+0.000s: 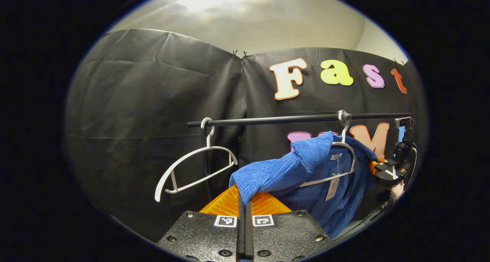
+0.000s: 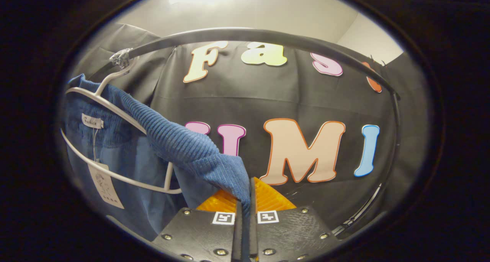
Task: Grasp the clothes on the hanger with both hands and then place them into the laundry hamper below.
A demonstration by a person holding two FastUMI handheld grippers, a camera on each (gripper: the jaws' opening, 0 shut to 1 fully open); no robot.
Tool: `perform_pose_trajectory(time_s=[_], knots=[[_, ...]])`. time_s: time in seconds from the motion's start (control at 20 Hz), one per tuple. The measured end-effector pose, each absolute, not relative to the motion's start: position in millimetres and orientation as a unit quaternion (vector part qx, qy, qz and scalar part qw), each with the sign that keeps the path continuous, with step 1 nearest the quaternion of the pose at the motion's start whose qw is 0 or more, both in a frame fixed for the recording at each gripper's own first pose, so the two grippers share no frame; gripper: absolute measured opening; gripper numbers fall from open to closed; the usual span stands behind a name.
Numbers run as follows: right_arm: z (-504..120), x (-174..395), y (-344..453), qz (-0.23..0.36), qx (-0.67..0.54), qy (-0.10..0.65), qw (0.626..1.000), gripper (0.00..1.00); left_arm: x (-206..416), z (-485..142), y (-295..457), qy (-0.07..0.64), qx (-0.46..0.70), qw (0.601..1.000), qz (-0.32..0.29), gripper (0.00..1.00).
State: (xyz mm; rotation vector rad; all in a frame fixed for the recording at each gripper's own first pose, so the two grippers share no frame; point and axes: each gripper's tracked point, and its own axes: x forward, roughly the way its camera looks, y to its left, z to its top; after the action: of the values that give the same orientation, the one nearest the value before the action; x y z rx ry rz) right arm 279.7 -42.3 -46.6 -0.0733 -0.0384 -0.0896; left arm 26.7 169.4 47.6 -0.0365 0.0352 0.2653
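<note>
A blue ribbed garment (image 1: pixel 306 178) hangs on a white hanger (image 1: pixel 346 158) from the black rail (image 1: pixel 291 119). My left gripper (image 1: pixel 245 206) is shut on one pulled-out corner of it, stretching the cloth toward the camera. In the right gripper view the same blue garment (image 2: pixel 172 143) drapes from its white hanger (image 2: pixel 115 109) at the left, and my right gripper (image 2: pixel 245 200) is shut on its other corner. The right gripper (image 1: pixel 390 172) with a hand behind it also appears at the far right of the left gripper view. A paper tag (image 2: pixel 105 185) dangles from the collar.
An empty white hanger (image 1: pixel 195 170) hangs at the left end of the rail. The rail (image 2: pixel 268 36) arches over the right gripper view, with its upright post (image 2: pixel 396 139) at the right. Black cloth walls close in behind.
</note>
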Motion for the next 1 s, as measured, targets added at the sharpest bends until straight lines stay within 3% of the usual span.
perform_pose_trajectory(time_s=[0.45,0.65,1.0], knots=[[-24,316,-48,-0.069,0.008,-0.066,0.995,0.07,33,70,181,0.007,0.017,0.992,0.121,0.0],[-15,332,-47,-0.064,-0.005,-0.075,0.995,0.08,37,76,180,0.008,-0.059,0.993,0.103,0.0],[-23,351,-53,-0.066,-0.016,-0.072,0.995,0.08,77,54,197,0.018,-0.02,0.995,0.095,0.0]])
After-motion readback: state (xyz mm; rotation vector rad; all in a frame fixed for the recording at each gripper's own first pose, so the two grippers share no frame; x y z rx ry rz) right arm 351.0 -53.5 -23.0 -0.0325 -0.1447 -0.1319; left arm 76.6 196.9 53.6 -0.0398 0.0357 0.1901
